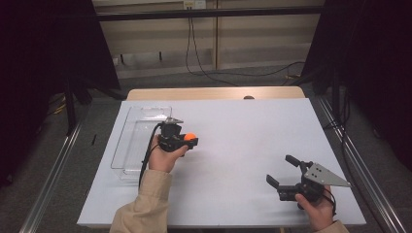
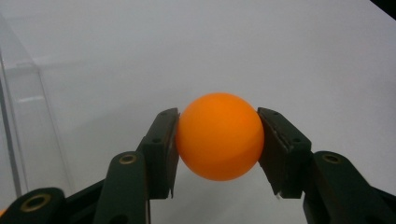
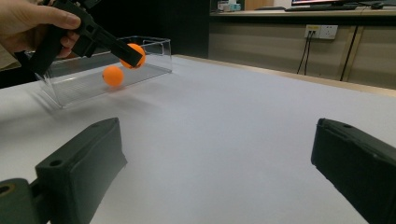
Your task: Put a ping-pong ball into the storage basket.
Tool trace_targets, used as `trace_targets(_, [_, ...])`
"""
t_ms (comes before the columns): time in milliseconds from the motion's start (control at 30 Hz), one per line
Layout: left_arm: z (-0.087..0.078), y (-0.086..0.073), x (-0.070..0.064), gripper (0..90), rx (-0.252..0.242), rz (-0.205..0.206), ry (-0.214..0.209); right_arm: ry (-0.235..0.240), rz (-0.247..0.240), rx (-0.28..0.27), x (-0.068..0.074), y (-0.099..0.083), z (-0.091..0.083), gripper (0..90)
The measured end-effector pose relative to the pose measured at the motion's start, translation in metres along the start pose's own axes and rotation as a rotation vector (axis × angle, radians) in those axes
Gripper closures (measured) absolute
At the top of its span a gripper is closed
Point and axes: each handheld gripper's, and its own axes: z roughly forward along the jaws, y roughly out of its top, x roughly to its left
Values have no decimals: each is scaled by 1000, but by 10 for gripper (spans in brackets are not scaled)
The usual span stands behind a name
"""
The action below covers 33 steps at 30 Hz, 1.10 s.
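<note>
In the high view, the left gripper (image 1: 190, 141) is pinching an orange ball (image 1: 189, 137) above the white table (image 1: 243, 145), just beside the right wall of the clear plastic bin (image 1: 130, 145); the right gripper (image 1: 282, 171) is resting near the table's front right corner with its jaws spread wide and holding nothing. In the left gripper view, the two pads (image 2: 163, 149) are pressing on opposite sides of the orange ball (image 2: 219, 136), gripping it near its widest line, with the bin wall (image 2: 28, 126) standing to the left. In the right gripper view, the spread black jaws are framing bare table, and farther off the left gripper (image 3: 133, 56) is carrying the ball (image 3: 135, 55) above the near wall of the bin (image 3: 154, 60), where a second orange ball (image 3: 113, 75) is lying inside. Risk assessment: the smooth, round ball is likely to slip out if grip pressure is eased early or the contact shifts off centre. A release outside the rim, or a strike on the wall, would probably send it rolling off across the table.
</note>
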Motion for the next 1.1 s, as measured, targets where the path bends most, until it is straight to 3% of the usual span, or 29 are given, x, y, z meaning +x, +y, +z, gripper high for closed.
trace_targets(1100, [-19,-4,7,508,-8,-21,-6,1,-1,1,0,0,0,20])
